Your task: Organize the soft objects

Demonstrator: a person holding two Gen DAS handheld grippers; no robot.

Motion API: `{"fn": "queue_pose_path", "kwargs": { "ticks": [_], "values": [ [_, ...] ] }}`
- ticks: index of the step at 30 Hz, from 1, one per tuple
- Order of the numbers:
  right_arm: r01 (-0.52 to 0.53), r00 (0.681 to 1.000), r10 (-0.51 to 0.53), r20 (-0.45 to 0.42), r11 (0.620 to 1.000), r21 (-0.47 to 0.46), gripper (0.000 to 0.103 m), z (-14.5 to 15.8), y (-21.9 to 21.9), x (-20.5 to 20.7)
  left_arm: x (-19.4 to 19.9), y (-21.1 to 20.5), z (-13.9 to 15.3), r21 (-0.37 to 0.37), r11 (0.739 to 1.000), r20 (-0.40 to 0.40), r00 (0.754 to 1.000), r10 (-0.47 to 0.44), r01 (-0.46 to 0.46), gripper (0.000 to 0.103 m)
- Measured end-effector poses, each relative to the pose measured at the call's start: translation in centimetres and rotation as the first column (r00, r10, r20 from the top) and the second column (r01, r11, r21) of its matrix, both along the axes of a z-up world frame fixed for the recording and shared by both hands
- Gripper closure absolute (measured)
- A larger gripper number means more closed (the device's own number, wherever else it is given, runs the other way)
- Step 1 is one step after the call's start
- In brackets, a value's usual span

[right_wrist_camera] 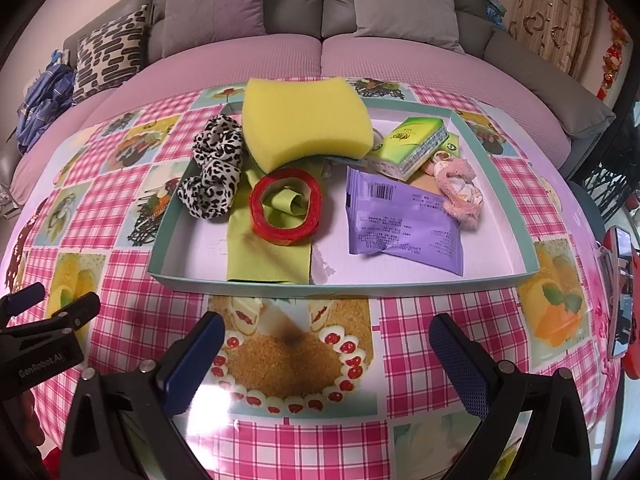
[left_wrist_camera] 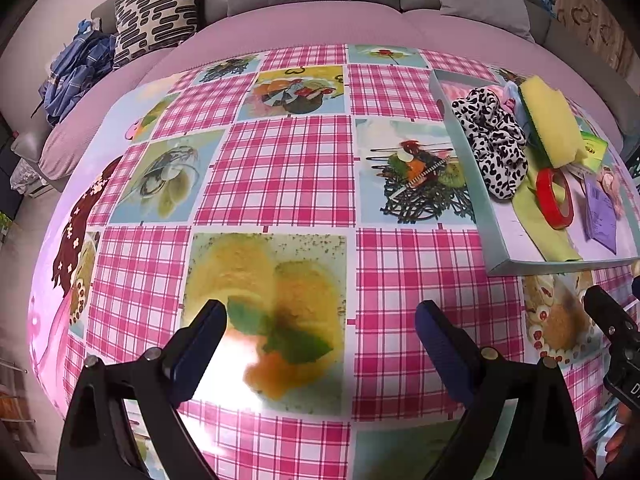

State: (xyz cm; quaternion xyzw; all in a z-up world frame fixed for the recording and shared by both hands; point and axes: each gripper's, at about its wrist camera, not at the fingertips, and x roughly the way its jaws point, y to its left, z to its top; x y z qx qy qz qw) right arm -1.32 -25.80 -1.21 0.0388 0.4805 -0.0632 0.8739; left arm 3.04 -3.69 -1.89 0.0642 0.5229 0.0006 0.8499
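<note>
Both the left tool (left_wrist_camera: pixel 320 316) and right tool (right_wrist_camera: pixel 326 330) are hovering spread wide, empty, before the tray (right_wrist_camera: pixel 344 286) holding the yellow sponge (right_wrist_camera: pixel 304 120).

Yellow sponge (right_wrist_camera: pixel 305 120), leopard-print scrunchie (right_wrist_camera: pixel 214 168).
</note>
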Motion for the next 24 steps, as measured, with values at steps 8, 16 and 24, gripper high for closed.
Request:
{"fn": "queue_pose_path", "kwargs": {
  "ticks": [8, 16, 24],
  "values": [
    [0.0, 1.0, 0.0, -0.001, 1.0, 0.0, 0.0, -0.02, 0.03, 0.02, 0.13, -0.05, -0.05, 0.004, 1.0, 0.002, 1.0, 0.008, -0.008, 0.008],
    [0.007, 1.0, -0.007, 0.003, 1.0, -0.003, 0.0, 0.04, -0.14, 0.01, -0.18, 0.04, 0.13, 0.019, 1.0, 0.019, 1.0, 0.007, -0.008, 0.008],
    [0.009, 1.0, -0.009, 0.003, 1.0, -0.004, 0.0, 0.14, -0.19, 0.02, -0.65, -0.03, 0.45, 0.025, 1.0, 0.029, 0.999, -0.014, 0.013, 0.008]
  ]
}}
